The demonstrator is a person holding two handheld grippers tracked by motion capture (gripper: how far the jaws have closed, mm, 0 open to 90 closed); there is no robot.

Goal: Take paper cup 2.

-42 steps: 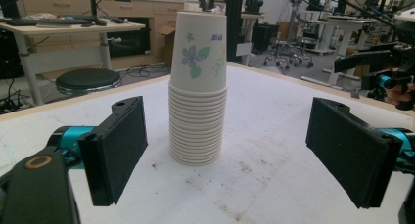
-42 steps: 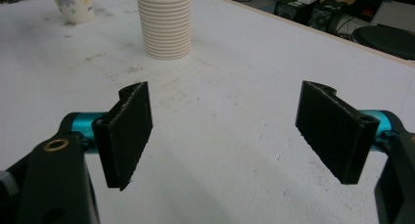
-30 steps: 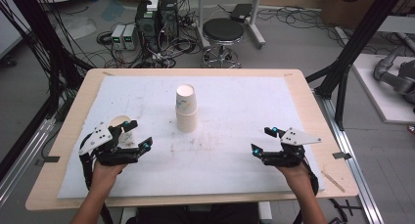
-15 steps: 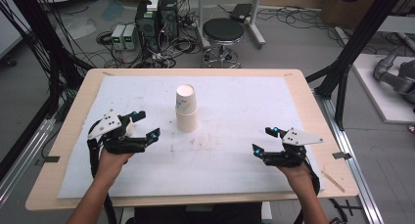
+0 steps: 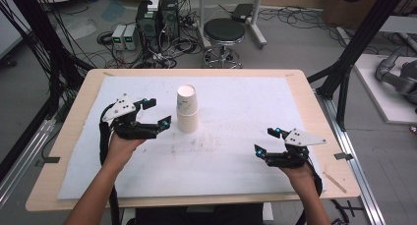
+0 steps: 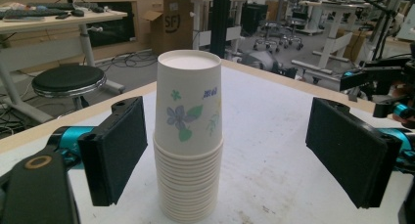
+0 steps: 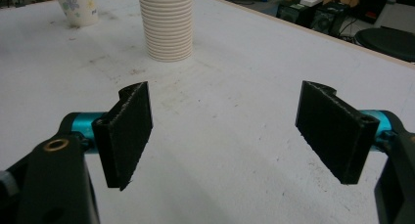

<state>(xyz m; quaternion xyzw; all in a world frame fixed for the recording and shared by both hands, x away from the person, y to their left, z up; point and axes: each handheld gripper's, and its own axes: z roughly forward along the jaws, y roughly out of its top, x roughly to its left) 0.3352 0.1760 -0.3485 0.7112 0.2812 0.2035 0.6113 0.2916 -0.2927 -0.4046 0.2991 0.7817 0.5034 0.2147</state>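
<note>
A wooden table (image 5: 314, 107) under a white, scuffed mat bears a ribbed stack of paper cups (image 5: 187, 109), upside down, near centre. The left gripper (image 5: 155, 113), jaws wide, reaches just beside it. The right gripper (image 5: 265, 141) rests well apart, jaws wide, empty.

One stack of paper cups (image 5: 187, 110), two tongs.

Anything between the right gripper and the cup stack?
No. In the high view only bare white mat lies between the right gripper and the cup stack; the right gripper view shows the same.
</note>
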